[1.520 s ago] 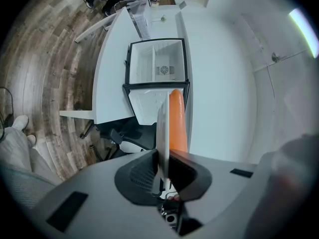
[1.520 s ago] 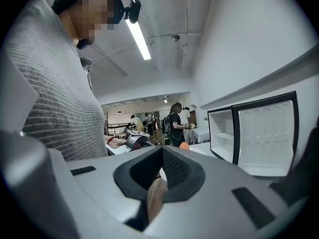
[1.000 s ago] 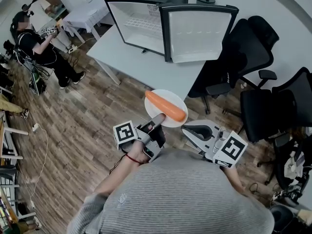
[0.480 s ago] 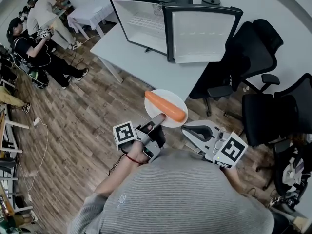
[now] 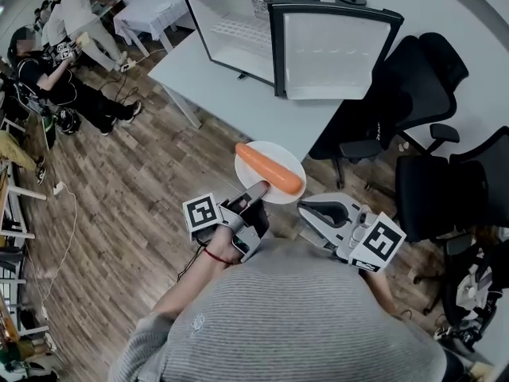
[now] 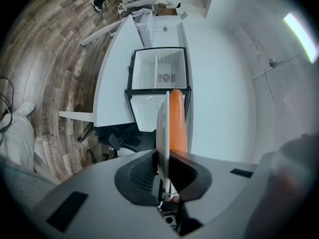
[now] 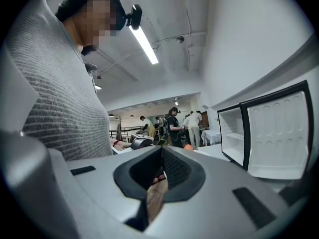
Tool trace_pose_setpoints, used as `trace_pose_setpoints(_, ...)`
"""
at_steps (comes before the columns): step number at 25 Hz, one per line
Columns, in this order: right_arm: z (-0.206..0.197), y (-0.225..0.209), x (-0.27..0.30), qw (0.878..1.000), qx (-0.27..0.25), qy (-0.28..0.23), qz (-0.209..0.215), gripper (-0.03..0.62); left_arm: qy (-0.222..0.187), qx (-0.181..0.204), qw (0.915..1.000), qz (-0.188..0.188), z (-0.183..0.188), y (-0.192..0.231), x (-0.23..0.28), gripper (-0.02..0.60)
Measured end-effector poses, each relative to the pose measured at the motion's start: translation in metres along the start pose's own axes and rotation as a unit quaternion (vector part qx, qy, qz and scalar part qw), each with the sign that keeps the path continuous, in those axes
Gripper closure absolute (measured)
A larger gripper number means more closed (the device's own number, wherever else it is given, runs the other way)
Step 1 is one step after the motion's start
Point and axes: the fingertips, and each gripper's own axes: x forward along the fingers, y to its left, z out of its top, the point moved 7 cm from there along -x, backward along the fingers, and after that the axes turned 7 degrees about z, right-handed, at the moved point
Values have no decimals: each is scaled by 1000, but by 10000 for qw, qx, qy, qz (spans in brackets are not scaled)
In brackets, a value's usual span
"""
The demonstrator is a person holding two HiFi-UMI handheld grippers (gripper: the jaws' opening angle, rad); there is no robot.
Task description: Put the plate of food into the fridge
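While we look down in the head view, our left gripper [image 5: 253, 197] pinches the near rim of a white plate [image 5: 288, 156], held in the air short of the white table [image 5: 238, 102] that carries the open mini fridge [image 5: 238, 30]. The carrot [image 5: 269, 170] lies across the plate, its long axis running from upper left to lower right. Our right gripper [image 5: 312, 211] hangs just beside the plate, not touching it. In the left gripper view, the jaws stand narrowly parted, clamped on the plate seen edge-on, and the carrot points toward the fridge. In the right gripper view, the jaws are pressed together, with nothing between them.
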Motion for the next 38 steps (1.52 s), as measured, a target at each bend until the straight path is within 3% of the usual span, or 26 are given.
trace_pose_setpoints(10, -3, -22, 4, 10000, -22, -22, -66, 580, -86, -12, 9999, -97, 32, -5, 20, 538)
trace_pose_setpoints(18, 4, -83, 54, 9998, -62, -38, -158, 580, 35, -52, 9999, -121, 112, -14, 49, 538)
trace_pose_setpoints(31, 26, -176, 183, 9992, 83, -157, -365, 580, 616, -3, 9981, 72, 269, -34, 76, 538)
trace_pose_setpoints(38, 26, -207, 231, 9963, 70, -188, -836, 580, 997, 120, 9948, 152, 335, -39, 87, 538)
